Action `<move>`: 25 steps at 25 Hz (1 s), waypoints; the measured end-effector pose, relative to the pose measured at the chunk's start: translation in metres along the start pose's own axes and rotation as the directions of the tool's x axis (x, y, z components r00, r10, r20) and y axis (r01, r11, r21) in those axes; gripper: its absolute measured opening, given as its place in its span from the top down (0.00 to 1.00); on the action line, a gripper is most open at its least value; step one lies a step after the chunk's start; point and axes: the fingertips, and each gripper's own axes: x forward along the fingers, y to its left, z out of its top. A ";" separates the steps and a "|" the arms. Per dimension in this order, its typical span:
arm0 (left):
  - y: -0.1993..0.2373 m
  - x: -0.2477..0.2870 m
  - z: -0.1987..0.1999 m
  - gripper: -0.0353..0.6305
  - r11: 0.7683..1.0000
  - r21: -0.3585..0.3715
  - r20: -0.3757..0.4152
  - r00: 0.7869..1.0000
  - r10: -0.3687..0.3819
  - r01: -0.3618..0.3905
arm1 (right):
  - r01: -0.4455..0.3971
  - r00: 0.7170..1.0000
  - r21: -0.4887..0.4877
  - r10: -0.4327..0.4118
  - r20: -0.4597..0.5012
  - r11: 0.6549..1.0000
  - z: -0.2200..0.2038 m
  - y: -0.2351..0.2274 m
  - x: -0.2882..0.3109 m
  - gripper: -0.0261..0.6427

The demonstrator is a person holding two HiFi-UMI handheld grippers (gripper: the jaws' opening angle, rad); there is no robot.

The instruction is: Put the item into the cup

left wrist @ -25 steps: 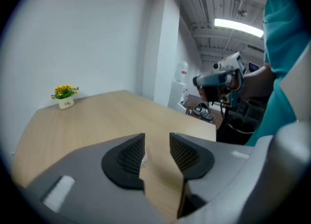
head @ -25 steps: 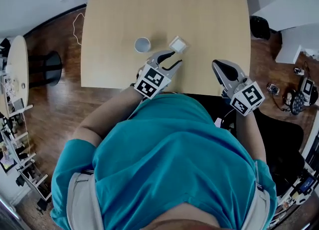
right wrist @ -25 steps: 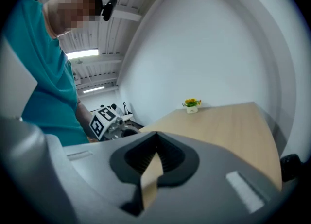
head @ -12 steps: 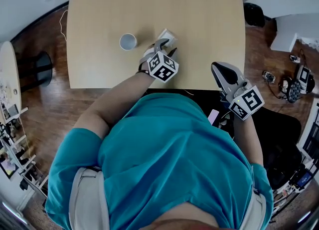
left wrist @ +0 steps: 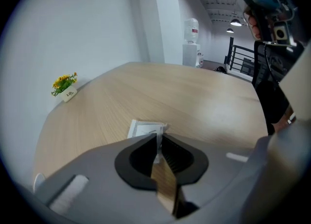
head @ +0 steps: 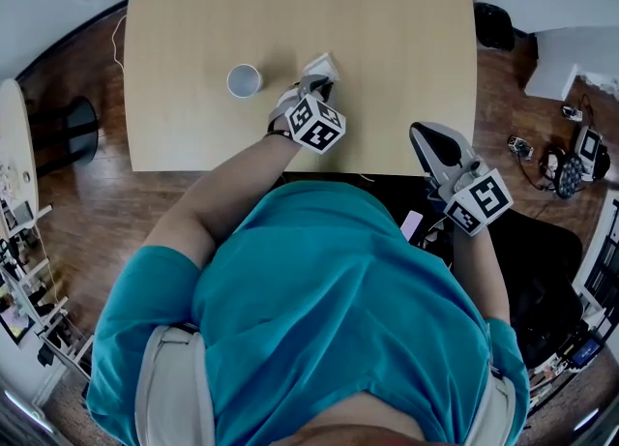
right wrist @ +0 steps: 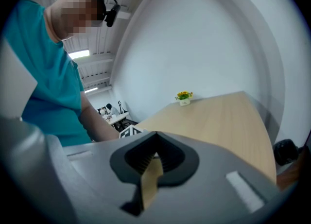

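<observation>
The white packet (head: 326, 68) is sitting on the wooden table (head: 387, 18), and the left gripper (head: 314, 83) is clamping its near edge. In the left gripper view the two jaws are pressing together on a thin raised strip of the packet (left wrist: 145, 129), while the rest of it is lying on the tabletop just beyond the tips.

Nearest the person, at about 4 o'clock from the packet, the right gripper (head: 423, 132) is hanging over the table's near edge, well apart from the packet. Its own view is showing its jaws meeting with nothing between them (right wrist: 154, 156).

Farther in, the person's left forearm (head: 227, 188) is reaching across the near edge toward the packet. The white cup (head: 244, 80) is standing upright at 9 o'clock from the packet, near it but not touching, its mouth facing up.

At the far end of the table, a small pot of yellow flowers (left wrist: 65, 88) is standing against the wall.
</observation>
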 end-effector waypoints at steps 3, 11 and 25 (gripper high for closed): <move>-0.005 -0.004 0.006 0.93 1.000 -0.005 0.016 1.000 -0.021 0.021 | -0.007 1.000 0.001 0.007 -0.002 1.000 0.000 0.002 0.002 0.96; -0.007 -0.099 0.044 0.94 0.991 -0.067 0.184 0.977 -0.104 0.118 | -0.064 0.998 -0.007 0.064 -0.006 0.998 0.009 0.021 0.033 0.96; 0.118 -0.215 -0.024 0.94 0.912 -0.380 0.129 0.985 -0.115 0.156 | -0.171 0.985 -0.039 0.170 -0.023 0.985 0.024 0.065 0.095 0.96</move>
